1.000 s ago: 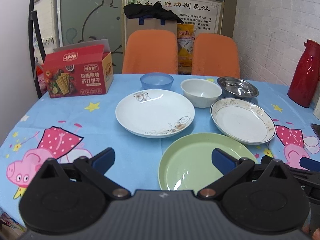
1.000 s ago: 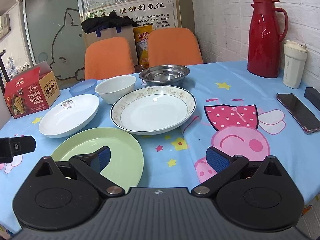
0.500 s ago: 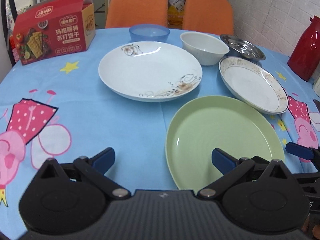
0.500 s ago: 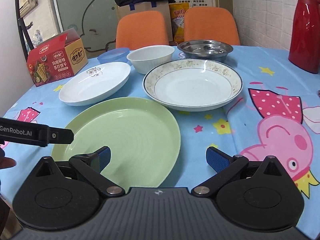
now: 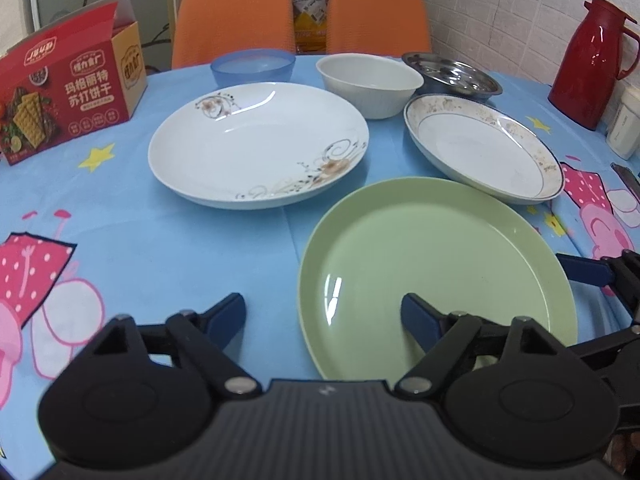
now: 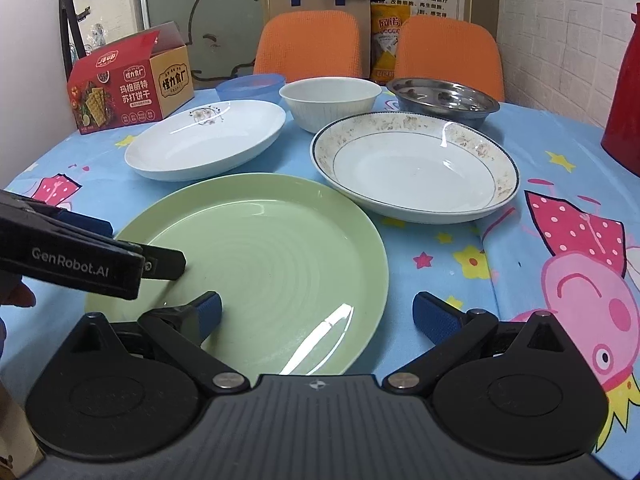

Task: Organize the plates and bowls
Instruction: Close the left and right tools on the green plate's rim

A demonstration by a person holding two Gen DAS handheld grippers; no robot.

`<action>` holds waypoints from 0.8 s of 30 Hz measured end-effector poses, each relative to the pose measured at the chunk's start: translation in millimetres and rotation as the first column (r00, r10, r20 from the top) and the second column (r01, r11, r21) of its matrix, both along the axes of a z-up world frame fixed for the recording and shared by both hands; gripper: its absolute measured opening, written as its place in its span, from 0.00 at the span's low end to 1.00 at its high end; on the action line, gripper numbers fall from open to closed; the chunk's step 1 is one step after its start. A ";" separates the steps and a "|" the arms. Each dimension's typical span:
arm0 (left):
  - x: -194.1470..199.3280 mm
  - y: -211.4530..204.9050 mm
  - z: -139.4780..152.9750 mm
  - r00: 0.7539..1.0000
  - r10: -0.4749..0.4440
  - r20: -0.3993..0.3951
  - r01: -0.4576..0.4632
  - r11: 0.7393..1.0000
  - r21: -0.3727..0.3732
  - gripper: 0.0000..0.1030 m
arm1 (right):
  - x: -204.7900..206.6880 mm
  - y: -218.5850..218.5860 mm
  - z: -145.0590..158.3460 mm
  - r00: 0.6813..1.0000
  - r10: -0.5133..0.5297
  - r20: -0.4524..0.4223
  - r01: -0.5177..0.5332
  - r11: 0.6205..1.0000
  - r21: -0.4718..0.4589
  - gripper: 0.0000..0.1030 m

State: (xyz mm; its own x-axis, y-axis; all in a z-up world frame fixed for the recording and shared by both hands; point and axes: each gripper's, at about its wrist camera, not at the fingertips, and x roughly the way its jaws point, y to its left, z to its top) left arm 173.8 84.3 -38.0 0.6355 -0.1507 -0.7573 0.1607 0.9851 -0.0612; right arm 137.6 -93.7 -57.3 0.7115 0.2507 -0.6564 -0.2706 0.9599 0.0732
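Note:
A green plate point(image 5: 432, 268) point(image 6: 256, 264) lies nearest on the blue tablecloth. Behind it are a white floral plate point(image 5: 256, 144) point(image 6: 204, 140), a gold-rimmed white plate point(image 5: 484, 148) point(image 6: 412, 168), a white bowl point(image 5: 368, 84) point(image 6: 330, 102), a blue bowl point(image 5: 252, 66) point(image 6: 250, 86) and a steel dish point(image 5: 452, 74) point(image 6: 442, 100). My left gripper point(image 5: 322, 316) is open over the green plate's left edge. My right gripper point(image 6: 318, 314) is open over its right edge. Neither holds anything.
A red cracker box point(image 5: 64, 92) point(image 6: 128, 84) stands at the back left. A red thermos point(image 5: 592, 64) and a white cup point(image 5: 624, 120) stand at the right. Two orange chairs point(image 5: 236, 20) are behind the table. A phone point(image 5: 628, 176) lies at the right edge.
Both grippers have moved forward and lower, toward the green plate, one on each side of it. The dishes have not moved. Both stay open.

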 end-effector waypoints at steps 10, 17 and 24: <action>-12.0 -10.4 9.8 0.999 0.035 0.019 -0.035 0.999 0.001 0.42 | -7.0 6.1 1.6 0.997 -0.038 0.062 0.036 0.999 0.024 1.00; -47.0 35.2 39.8 0.987 0.133 0.085 -0.135 0.991 0.018 0.40 | -22.1 37.6 24.7 0.992 0.014 0.128 -0.025 0.996 0.081 1.00; -72.4 86.7 28.7 0.962 0.268 0.046 -0.270 0.962 0.046 0.40 | -23.9 95.0 18.3 0.983 0.158 0.097 -0.168 0.980 0.108 1.00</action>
